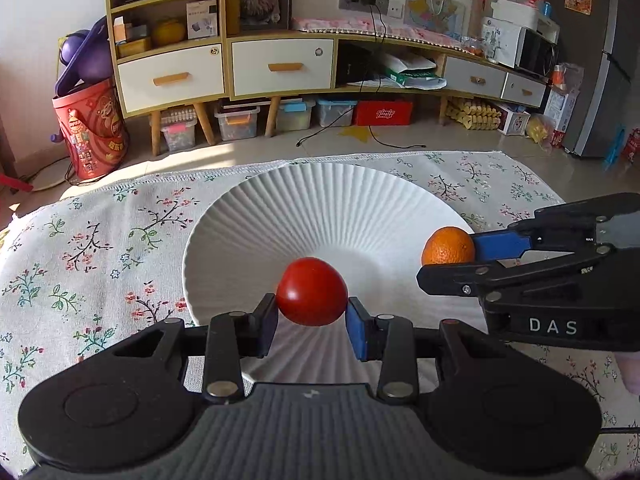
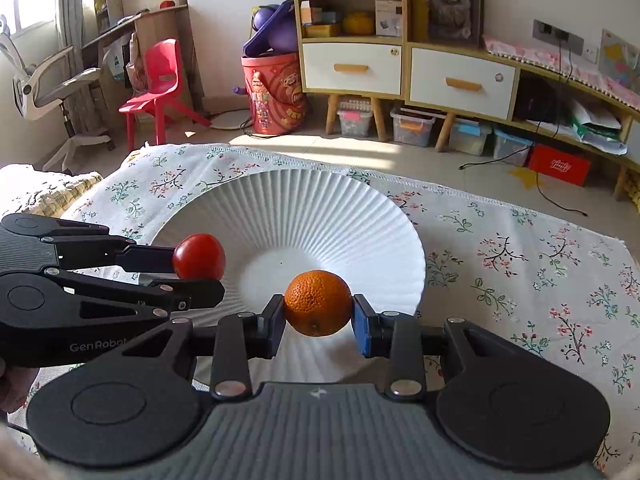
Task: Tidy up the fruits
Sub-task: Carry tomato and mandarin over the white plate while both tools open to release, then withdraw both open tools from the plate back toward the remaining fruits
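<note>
My left gripper (image 1: 312, 312) is shut on a red tomato (image 1: 311, 291) and holds it over the near part of a white ribbed plate (image 1: 320, 204). My right gripper (image 2: 318, 320) is shut on an orange (image 2: 317, 303) and holds it over the same plate (image 2: 304, 200). In the left wrist view the right gripper (image 1: 452, 258) comes in from the right with the orange (image 1: 447, 246) above the plate's right rim. In the right wrist view the left gripper (image 2: 198, 268) comes in from the left with the tomato (image 2: 199, 256) at the plate's left side.
The plate rests on a floral tablecloth (image 1: 100, 248) over a low table. Beyond the table's far edge lie the floor, a red barrel (image 1: 90, 132), a wooden cabinet with drawers (image 1: 224, 68), storage boxes and a red chair (image 2: 158, 84).
</note>
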Available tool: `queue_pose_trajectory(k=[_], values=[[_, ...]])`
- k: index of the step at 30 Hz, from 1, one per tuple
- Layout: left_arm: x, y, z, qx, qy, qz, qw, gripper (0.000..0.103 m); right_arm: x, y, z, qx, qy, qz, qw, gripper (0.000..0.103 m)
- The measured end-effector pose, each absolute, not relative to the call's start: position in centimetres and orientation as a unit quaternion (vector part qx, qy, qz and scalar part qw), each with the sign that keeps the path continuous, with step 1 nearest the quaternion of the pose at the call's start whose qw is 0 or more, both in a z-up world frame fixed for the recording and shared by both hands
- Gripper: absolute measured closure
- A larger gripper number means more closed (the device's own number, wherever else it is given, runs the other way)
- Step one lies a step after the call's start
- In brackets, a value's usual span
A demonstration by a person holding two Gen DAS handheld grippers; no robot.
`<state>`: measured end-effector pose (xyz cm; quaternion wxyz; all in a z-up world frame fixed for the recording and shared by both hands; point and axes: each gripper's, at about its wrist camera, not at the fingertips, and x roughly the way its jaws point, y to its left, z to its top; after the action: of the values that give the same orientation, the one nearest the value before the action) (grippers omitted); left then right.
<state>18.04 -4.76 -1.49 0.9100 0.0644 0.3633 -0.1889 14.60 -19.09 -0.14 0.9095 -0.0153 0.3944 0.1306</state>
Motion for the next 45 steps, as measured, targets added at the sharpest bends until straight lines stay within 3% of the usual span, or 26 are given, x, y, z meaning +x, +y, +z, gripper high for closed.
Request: queue_pose_trajectory(k=[20, 28, 32, 45], values=[[19.2, -5.2, -1.7, 0.072, 0.36, -0.198, 0.909, 0.079, 15.4, -18.3, -0.9, -0.047, 0.397, 0.147, 0.905, 0.069], [18.3, -4.6, -0.6, 0.066, 0.36, -0.192, 0.91, 0.065, 14.5, -18.8, 0.4, -0.041, 0.385, 0.147, 0.91, 0.053], [17.3, -4.2, 0.1, 0.069, 0.357, -0.189, 0.912, 0.063, 13.6, -19.0, 1.3, -0.034, 0.379, 0.14, 0.914, 0.046], [12.8, -2.8, 1.9, 0.066, 0.351, -0.186, 0.915, 0.051, 10.5, -18.6, 3.0, -0.018, 0.37, 0.12, 0.921, 0.038]])
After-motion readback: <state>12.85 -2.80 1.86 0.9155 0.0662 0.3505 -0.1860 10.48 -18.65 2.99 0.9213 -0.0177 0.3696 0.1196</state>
